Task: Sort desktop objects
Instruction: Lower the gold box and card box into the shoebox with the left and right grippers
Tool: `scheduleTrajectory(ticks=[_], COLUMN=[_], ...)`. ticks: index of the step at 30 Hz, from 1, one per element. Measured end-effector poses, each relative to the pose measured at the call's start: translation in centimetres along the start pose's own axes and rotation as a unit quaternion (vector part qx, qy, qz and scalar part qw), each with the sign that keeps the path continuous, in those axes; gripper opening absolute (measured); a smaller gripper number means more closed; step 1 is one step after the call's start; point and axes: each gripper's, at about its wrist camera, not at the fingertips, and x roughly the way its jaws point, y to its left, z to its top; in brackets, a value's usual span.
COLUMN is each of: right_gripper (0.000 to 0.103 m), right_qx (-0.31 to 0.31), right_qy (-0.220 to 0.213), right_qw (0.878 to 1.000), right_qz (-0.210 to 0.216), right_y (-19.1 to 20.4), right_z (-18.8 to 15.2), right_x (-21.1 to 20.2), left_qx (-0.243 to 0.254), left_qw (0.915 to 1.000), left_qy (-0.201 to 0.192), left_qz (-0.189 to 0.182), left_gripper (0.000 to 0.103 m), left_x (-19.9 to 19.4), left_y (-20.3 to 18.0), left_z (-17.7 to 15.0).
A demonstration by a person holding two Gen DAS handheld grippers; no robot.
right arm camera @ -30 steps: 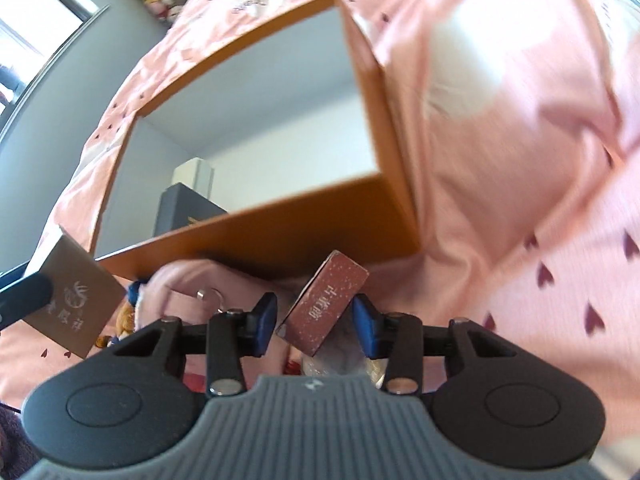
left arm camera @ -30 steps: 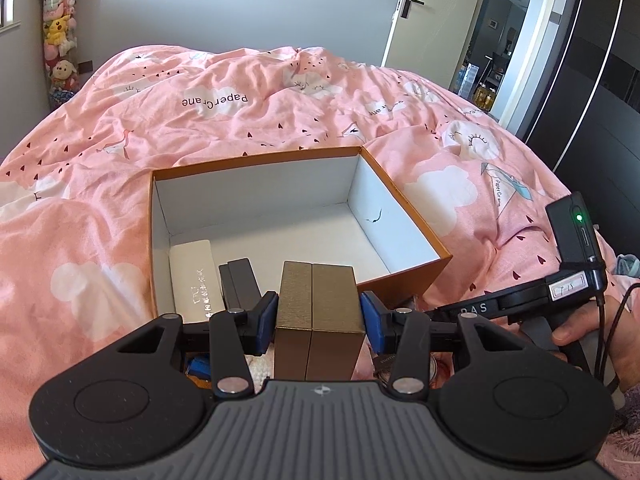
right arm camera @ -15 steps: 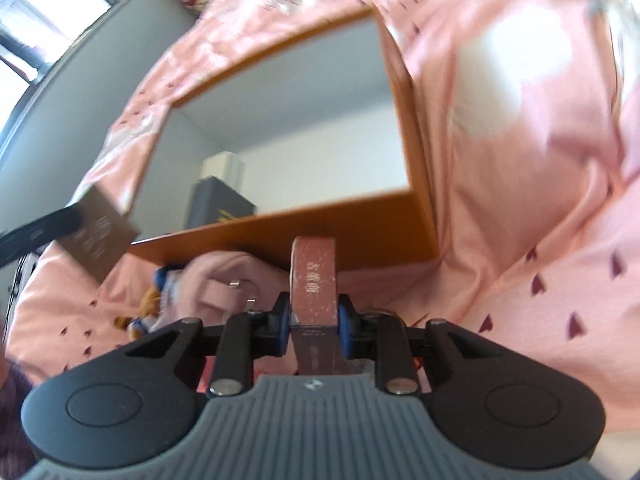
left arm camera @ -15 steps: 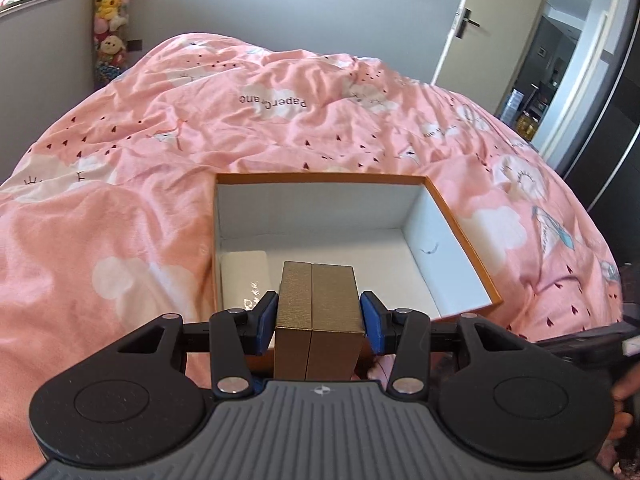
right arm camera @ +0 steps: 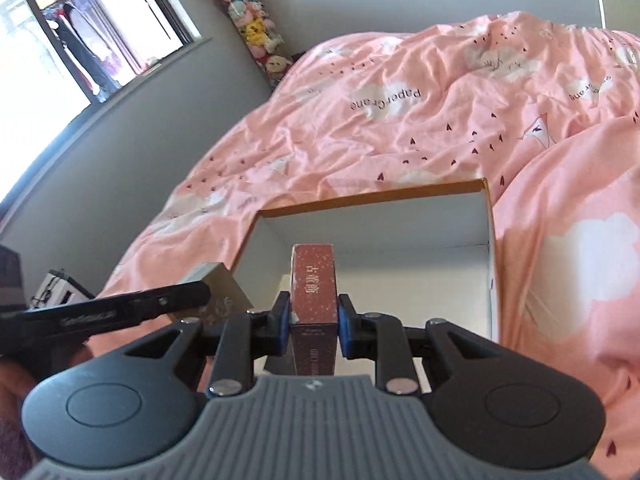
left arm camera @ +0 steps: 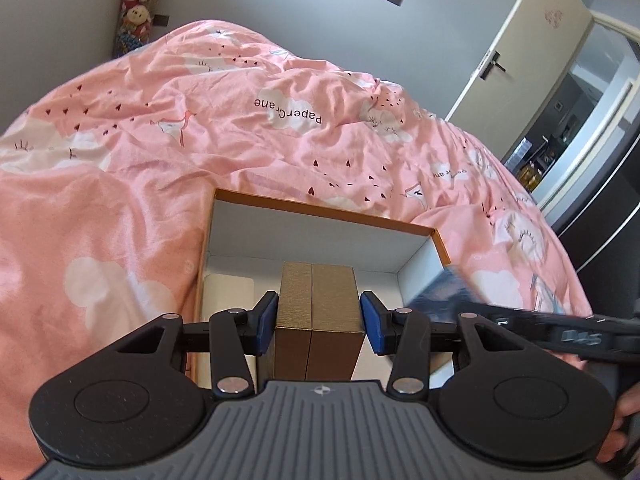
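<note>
Two hand-held grippers are in view, each pinching one box above the same open carton. The left hand-held gripper (left arm camera: 319,318) holds a gold box (left arm camera: 318,320) upright between its blue pads, which press on both of its sides. The right hand-held gripper (right arm camera: 311,320) clamps a slim red-brown box (right arm camera: 313,292) with printed characters on its face; the pads touch both narrow sides and the box stands upright.

The carton (left arm camera: 320,210) has an orange rim and white inner walls, and it lies on a bed under a pink quilt (left arm camera: 200,128) with clouds and small hearts. Both held boxes hang over the near part of the carton. Inside it, at the left, lies a pale flat box (left arm camera: 228,292), partly hidden by the gripper.

In the right wrist view the left gripper comes in from the left edge with the gold box (right arm camera: 224,292) near the carton's left wall. In the left wrist view the right gripper enters from the right, blurred, with part of a hand (left arm camera: 624,420) behind it.

Plush toys (right arm camera: 256,36) hang in the corner of the grey wall
</note>
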Motion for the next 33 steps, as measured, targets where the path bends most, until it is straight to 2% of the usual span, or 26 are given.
scheduleTrajectory(ticks=[3, 9, 16, 22, 29, 33], right_gripper=[0.025, 0.025, 0.025, 0.025, 0.033, 0.034], right_qx=[0.009, 0.058, 0.049, 0.022, 0.055, 0.074], right_qy=[0.021, 0.06, 0.084, 0.088, 0.13, 0.154], right_qw=[1.0, 0.996, 0.995, 0.995, 0.99, 0.984], right_qz=[-0.021, -0.026, -0.025, -0.037, 0.011, 0.053], right_y=[-0.9, -3.4, -2.0, -0.4, -0.2, 0.0], right_z=[-0.3, -1.1, -1.9, -2.3, -2.9, -2.9], right_x=[3.1, 5.8, 9.1, 9.9, 9.5, 9.5], left_qx=[-0.022, -0.048, -0.058, -0.065, -0.069, -0.07], left_qw=[0.9996, 0.9981, 0.9983, 0.9978, 0.9975, 0.9974], left_qy=[0.01, 0.032, -0.004, -0.004, -0.003, -0.002], left_qz=[-0.014, -0.022, 0.007, 0.016, 0.016, 0.015], left_gripper=[0.051, 0.051, 0.051, 0.051, 0.051, 0.051], left_x=[2.0, 5.1, 4.1, 4.2, 4.3, 4.3], left_y=[0.1, 0.6, 1.9, 2.7, 3.3, 3.4], left_z=[-0.3, -1.3, -0.3, 0.1, 0.0, 0.0])
